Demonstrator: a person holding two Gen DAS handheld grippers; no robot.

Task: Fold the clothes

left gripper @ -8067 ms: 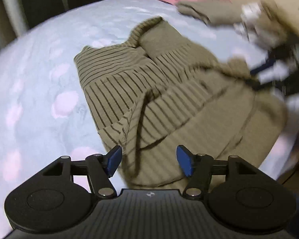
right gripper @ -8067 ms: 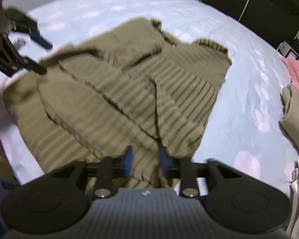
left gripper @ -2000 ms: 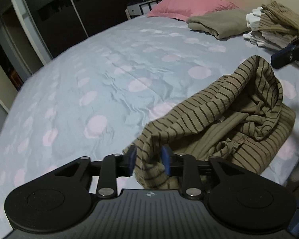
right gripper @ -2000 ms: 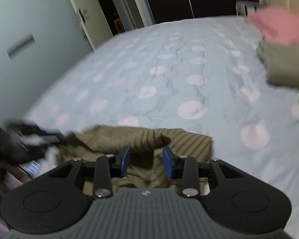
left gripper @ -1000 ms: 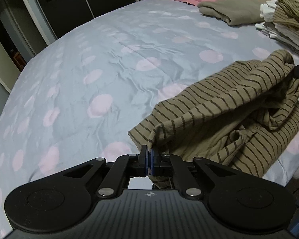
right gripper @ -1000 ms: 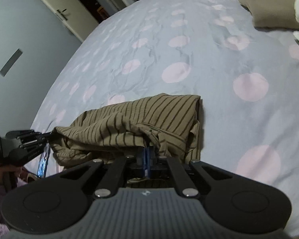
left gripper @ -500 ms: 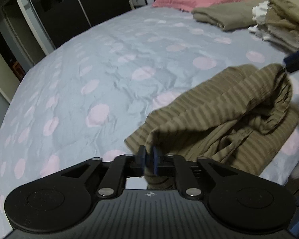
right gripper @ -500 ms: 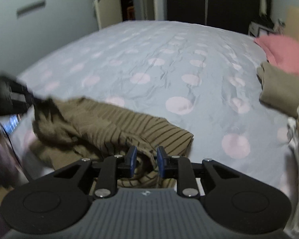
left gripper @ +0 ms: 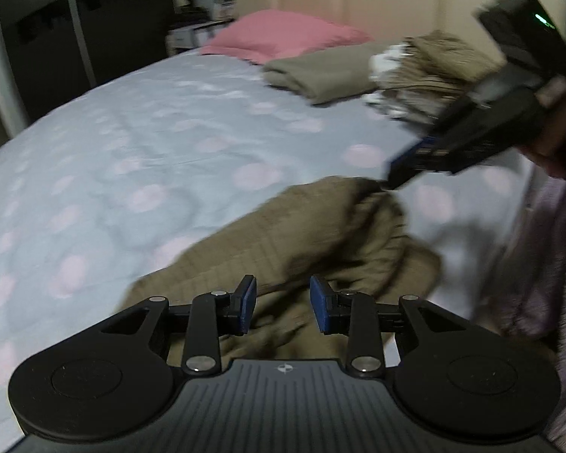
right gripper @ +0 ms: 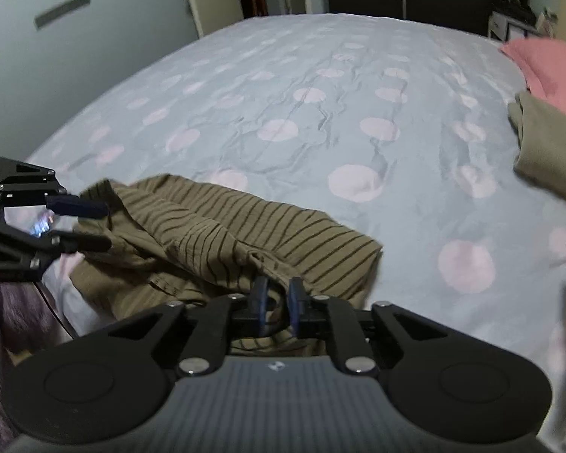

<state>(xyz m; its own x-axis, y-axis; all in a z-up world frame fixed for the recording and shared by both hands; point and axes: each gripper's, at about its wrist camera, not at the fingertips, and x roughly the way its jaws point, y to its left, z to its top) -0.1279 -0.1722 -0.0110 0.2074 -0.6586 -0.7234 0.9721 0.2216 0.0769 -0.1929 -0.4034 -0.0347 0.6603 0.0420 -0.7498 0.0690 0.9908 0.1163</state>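
Note:
An olive striped garment [right gripper: 222, 241] lies bunched near the front edge of the bed; it also shows blurred in the left wrist view [left gripper: 313, 234]. My left gripper [left gripper: 283, 304] is open just above the garment's near edge and holds nothing. It shows from the side in the right wrist view [right gripper: 88, 222], at the garment's left end. My right gripper [right gripper: 277, 300] has its jaws a little apart over the garment's near fold, with cloth behind the gap. In the left wrist view it [left gripper: 396, 173] hovers at the garment's far end.
The bed has a pale blue sheet with pink dots [right gripper: 320, 113]. A pink pillow [left gripper: 283, 36], a folded olive cloth [left gripper: 320, 75] and a stack of folded clothes [left gripper: 419, 75] lie at the head end. The bed's front edge is just below the garment.
Both grippers were shut on the garment one second ago. Both have opened and let it drop onto the bed. The left gripper has swung up and the view is blurred.

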